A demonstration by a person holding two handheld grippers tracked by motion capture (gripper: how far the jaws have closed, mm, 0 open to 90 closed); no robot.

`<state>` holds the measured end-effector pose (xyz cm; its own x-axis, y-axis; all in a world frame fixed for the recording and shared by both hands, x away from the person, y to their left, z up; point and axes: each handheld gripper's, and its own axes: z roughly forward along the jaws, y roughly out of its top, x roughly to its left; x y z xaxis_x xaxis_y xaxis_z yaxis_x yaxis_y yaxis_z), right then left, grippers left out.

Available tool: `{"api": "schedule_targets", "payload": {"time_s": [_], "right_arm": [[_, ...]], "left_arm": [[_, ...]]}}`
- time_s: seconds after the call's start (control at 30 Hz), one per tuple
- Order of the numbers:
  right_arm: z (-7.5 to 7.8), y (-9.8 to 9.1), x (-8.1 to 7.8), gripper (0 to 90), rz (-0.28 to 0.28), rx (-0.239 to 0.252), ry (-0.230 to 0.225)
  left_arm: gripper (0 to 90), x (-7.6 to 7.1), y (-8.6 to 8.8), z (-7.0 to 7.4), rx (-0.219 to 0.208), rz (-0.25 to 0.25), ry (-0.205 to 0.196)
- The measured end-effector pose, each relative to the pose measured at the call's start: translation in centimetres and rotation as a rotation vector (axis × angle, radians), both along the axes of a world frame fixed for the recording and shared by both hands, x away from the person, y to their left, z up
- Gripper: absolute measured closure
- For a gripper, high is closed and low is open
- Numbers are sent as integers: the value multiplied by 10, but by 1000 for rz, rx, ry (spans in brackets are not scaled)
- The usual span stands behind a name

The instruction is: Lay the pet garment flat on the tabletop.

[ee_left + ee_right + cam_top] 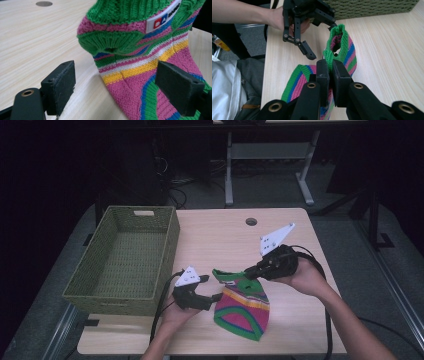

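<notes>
A knitted sock [242, 307] striped in green, pink, yellow and blue lies on the wooden table [220, 235] near its front edge. My right gripper [246, 276] is shut on the sock's green cuff [337, 40] and holds that end lifted off the table; its pads [323, 72] pinch the knit. My left gripper [212, 301] is open at the sock's left side. In the left gripper view its jaws stand wide apart with the sock [140, 50] between them, untouched by either pad [60, 85]. A white label [162, 18] is sewn near the cuff.
An olive woven basket [170, 250] with nothing in it stands on the table's left half, close to my left hand. A round cable hole [251, 221] sits at the table's far middle. Desk legs and cables are on the floor beyond.
</notes>
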<state>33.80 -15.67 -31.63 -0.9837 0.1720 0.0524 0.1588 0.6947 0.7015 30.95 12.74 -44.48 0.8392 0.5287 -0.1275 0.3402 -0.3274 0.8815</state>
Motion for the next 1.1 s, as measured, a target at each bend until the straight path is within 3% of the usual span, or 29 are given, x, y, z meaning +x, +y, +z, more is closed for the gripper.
{"api": "schedule_targets", "payload": {"time_s": [0.13, 0.3, 0.37, 0.47, 0.57, 0.6, 0.73, 1.1], "right_arm": [[2, -1, -2, 841, 17, 11, 0], [4, -2, -3, 841, 40, 15, -7], [4, -2, -4, 841, 39, 14, 0], [3, -3, -3, 841, 41, 19, -1], [1, -4, -2, 841, 40, 12, -6], [1, -4, -2, 841, 40, 12, -6], [-5, -11, 0, 841, 12, 7, 5], [-10, -33, 1, 841, -62, 25, -1]], "left_arm": [[164, 6, -4, 2, -4, -9, 0], [164, 16, -9, 0, -38, -43, 17], [179, 19, -9, -2, -58, -59, 1], [371, 24, -10, -5, -112, -109, -5], [550, 23, -11, -5, -97, -154, -10], [659, 23, -11, -5, -97, -154, -10], [718, 18, -14, 2, -68, -179, -29], [764, 11, -19, 19, -8, -179, -47]]}}
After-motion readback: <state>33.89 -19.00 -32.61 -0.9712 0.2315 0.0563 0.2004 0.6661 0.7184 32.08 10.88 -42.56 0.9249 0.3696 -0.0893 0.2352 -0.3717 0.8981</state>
